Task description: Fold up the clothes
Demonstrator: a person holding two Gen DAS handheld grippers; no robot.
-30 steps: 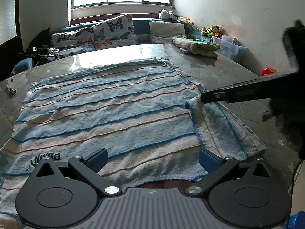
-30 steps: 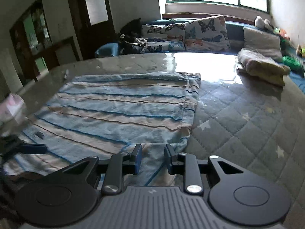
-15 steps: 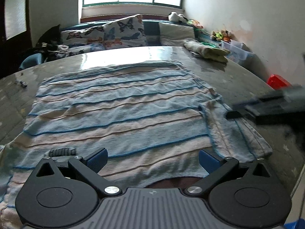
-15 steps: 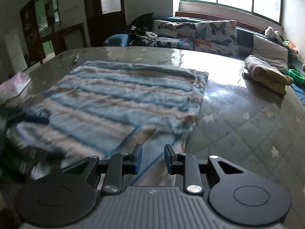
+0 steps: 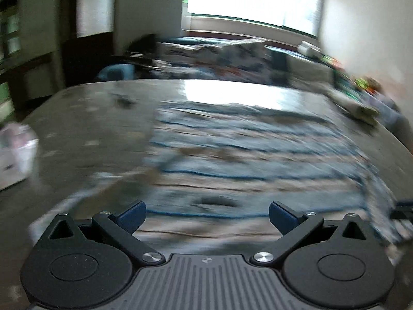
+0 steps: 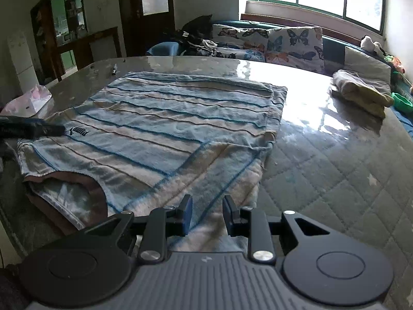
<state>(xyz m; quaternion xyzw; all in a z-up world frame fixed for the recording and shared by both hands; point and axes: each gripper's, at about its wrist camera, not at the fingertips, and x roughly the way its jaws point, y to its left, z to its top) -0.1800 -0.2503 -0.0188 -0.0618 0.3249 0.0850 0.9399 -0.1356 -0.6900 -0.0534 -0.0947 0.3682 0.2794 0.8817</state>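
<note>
Quilted table carried the striped shirt spread lengthwise toward the far edge, its folded sleeve directly before the narrowly parted, empty right gripper; the left gripper gaped wide, nothing held.

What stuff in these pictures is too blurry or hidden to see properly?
- Left wrist view: motion blur smears the striped shirt; its logo cannot be read.
- Right wrist view: the shirt's near edge is hidden behind the right gripper.
- Right wrist view: the left gripper is cut off by the picture's edge.
</note>
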